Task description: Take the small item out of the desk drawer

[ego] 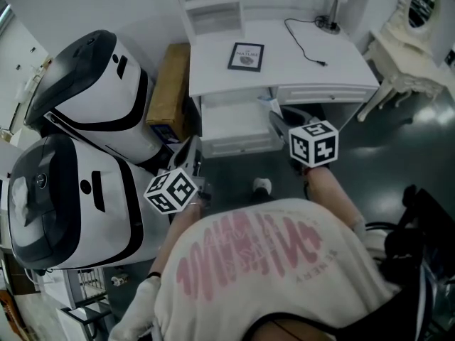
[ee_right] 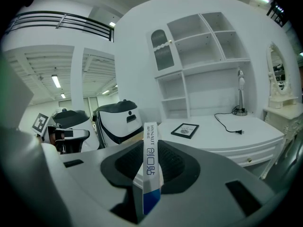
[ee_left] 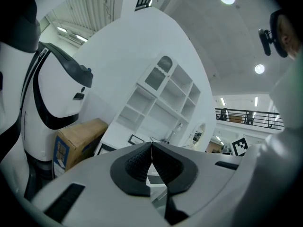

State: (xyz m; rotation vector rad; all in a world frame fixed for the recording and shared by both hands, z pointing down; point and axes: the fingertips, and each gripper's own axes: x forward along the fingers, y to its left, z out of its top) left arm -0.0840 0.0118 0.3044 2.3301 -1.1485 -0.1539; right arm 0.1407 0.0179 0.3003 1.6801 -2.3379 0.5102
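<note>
Right gripper (ee_right: 147,149): 2 jaws pinching the small box (ee_right: 150,167), which stands upright between the pads, blue end nearest the camera.
Left gripper (ee_left: 151,150): jaws pressed together, nothing between them.
Drawer (ego: 240,145): open below the table (ego: 213,66), just beside the right gripper.
Table top: 1 picture frame (ego: 246,56), 1 lamp (ego: 334,11).

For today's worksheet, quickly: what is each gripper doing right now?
Left gripper: closed, empty.
Right gripper: closed on a small box.
</note>
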